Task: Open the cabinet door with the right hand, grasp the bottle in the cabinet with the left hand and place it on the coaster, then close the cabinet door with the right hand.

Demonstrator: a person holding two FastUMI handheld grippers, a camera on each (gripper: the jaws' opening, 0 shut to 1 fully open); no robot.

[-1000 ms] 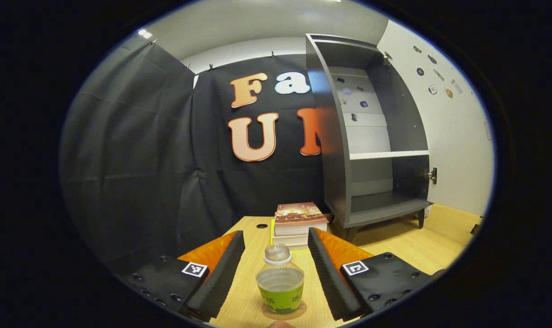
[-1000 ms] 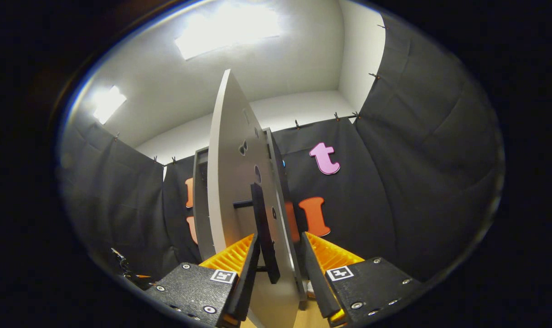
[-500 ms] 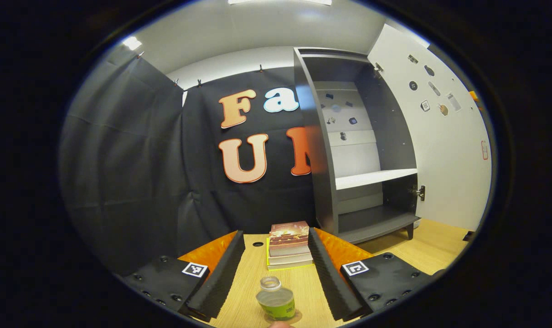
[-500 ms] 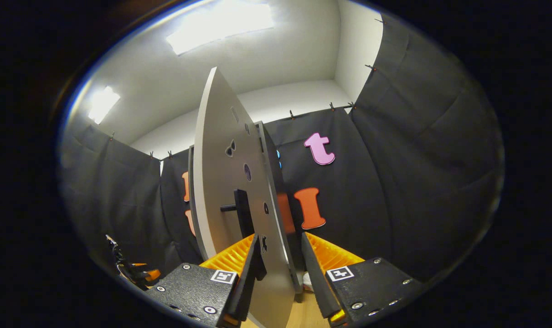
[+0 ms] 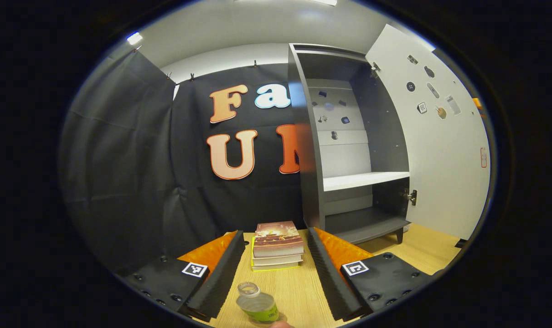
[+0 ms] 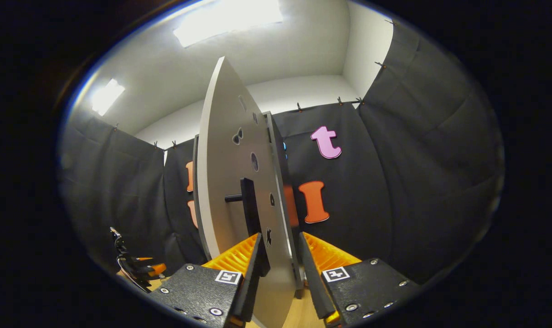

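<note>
The left gripper (image 5: 272, 273) has drawn back, fingers spread, leaving the bottle (image 5: 257, 304) on the surface (image 5: 298, 291). The right gripper (image 6: 279, 269) straddles the cabinet door (image 6: 228, 182) without clearly pinching it. The door looks a stiff, light panel on hinges, best gripped at its black handle (image 6: 248, 205).

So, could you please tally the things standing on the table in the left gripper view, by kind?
Bottle: 1
Books, in one stack; about three, though the lower edges are hard to separate: 3
Cabinet, door open: 1
Total: 5
</note>
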